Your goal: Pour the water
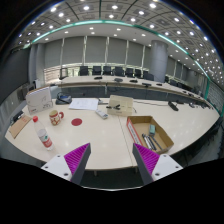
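Observation:
A clear water bottle [43, 132] with a red cap and label stands on the pale table [105, 135], ahead and to the left of my fingers. A mug [55, 117] with a red pattern stands just behind it, and a round red coaster [77, 122] lies to the mug's right. My gripper [111, 160] hangs above the table's near edge. It is open, its magenta pads [75, 157] spread wide with only bare table between them. The bottle is beyond the left finger and apart from it.
An open cardboard box [148, 132] sits just ahead of the right finger. Papers [85, 103], a white sign [40, 100] and a pale box [122, 103] lie further back. Black chairs [110, 72] line the far side.

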Available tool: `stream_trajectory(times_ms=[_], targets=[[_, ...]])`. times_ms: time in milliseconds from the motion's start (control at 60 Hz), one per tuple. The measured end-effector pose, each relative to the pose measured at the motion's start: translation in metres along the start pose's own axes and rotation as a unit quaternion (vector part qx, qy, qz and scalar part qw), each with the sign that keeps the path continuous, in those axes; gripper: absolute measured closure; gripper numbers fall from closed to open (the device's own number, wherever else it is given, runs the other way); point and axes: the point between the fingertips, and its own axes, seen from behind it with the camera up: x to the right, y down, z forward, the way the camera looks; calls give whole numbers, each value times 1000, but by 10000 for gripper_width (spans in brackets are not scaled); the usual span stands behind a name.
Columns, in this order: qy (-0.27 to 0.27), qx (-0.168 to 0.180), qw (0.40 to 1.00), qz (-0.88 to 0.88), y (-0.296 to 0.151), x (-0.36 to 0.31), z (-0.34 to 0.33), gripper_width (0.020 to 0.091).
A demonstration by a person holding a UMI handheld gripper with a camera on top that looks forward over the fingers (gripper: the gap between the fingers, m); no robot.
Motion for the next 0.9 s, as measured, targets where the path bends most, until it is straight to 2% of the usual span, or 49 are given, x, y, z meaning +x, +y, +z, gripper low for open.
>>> stream_trajectory(times_ms=[267,600,717,900], targets=[[-54,-5,998,-17,16,-68,13,244],[-154,-9,987,-41,66,-258,51,241],[-155,0,987,-41,71,-316,84,239],[-120,33,991,-42,68,-370,149,243]])
